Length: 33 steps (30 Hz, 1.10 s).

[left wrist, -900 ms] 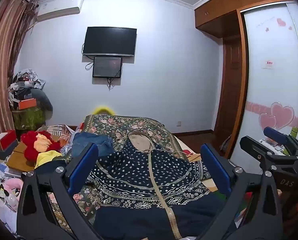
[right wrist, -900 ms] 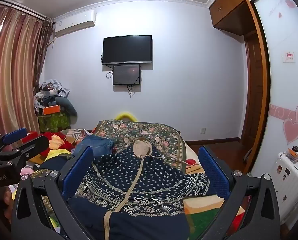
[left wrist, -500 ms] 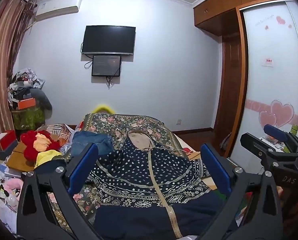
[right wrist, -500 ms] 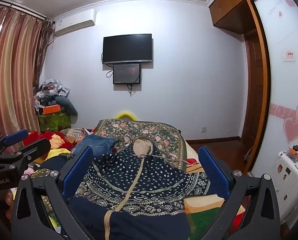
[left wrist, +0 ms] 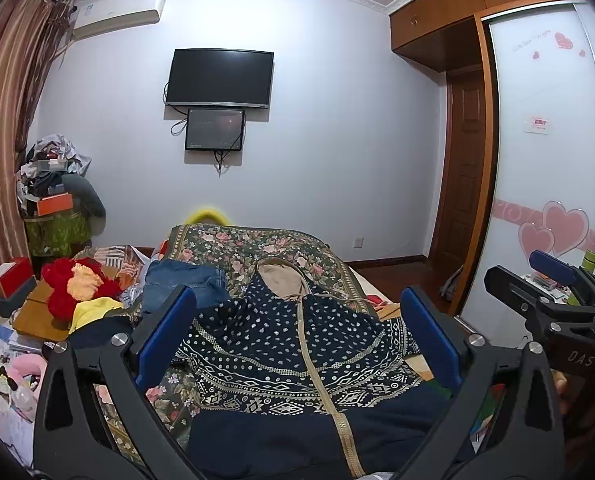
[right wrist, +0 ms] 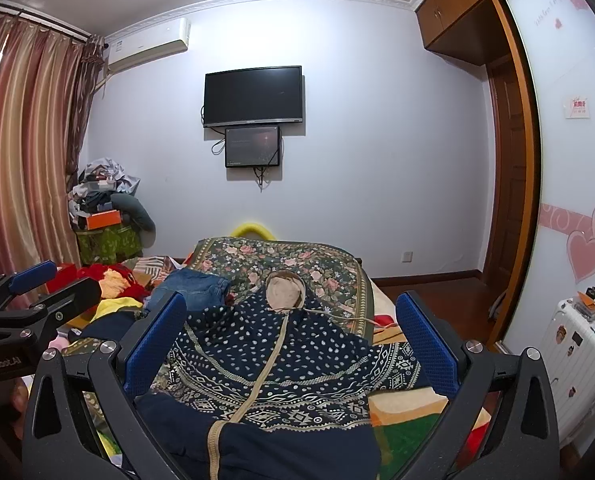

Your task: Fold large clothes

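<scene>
Left wrist view, left gripper (left wrist: 297,332) jaws spread wide, holding nothing, above a navy dotted hooded robe (left wrist: 297,344) spread flat on the floral bedspread (left wrist: 257,244), right gripper (right wrist: 293,332) likewise wide apart and empty, folded jeans (right wrist: 193,284) beside the hood.

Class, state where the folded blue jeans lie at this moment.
In both wrist views the blue jeans lie on the floral bedspread, left of the dotted navy garment and right of the red plush toy.
</scene>
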Tool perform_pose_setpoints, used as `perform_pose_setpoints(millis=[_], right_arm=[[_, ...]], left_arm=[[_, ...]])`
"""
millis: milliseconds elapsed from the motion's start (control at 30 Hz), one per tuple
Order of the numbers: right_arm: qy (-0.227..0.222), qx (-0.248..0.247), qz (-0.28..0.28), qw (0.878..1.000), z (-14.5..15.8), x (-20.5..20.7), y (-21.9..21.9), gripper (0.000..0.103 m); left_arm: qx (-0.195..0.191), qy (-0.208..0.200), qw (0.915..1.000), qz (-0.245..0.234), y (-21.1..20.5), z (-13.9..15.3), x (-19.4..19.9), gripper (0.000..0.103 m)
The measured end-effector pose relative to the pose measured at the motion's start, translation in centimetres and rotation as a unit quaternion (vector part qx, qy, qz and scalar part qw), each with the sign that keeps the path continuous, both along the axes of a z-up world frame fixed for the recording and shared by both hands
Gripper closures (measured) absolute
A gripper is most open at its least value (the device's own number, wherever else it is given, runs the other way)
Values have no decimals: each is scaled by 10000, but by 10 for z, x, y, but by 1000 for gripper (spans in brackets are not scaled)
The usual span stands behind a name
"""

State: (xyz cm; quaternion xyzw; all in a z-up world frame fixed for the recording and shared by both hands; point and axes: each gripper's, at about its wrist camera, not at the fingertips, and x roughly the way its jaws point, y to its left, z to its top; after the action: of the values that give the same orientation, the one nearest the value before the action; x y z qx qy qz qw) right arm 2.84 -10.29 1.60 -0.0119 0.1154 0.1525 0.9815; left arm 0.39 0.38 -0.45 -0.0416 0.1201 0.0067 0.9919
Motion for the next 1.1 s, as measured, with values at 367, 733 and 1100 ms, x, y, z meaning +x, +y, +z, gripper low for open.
perform_pose_setpoints(millis=[367,733,1100], right_arm=[[-9,6,9,10000,2,-3,3,0],[19,27,20,10000,5,-2,4,0],[65,62,15,10000,6,2,1,0]], left_arm=[[-53,25,10000,46,5,-1,3,0],[-53,31,10000,50,7,-3,4,0],[-90,52,9999,62,9,-4,5,0]])
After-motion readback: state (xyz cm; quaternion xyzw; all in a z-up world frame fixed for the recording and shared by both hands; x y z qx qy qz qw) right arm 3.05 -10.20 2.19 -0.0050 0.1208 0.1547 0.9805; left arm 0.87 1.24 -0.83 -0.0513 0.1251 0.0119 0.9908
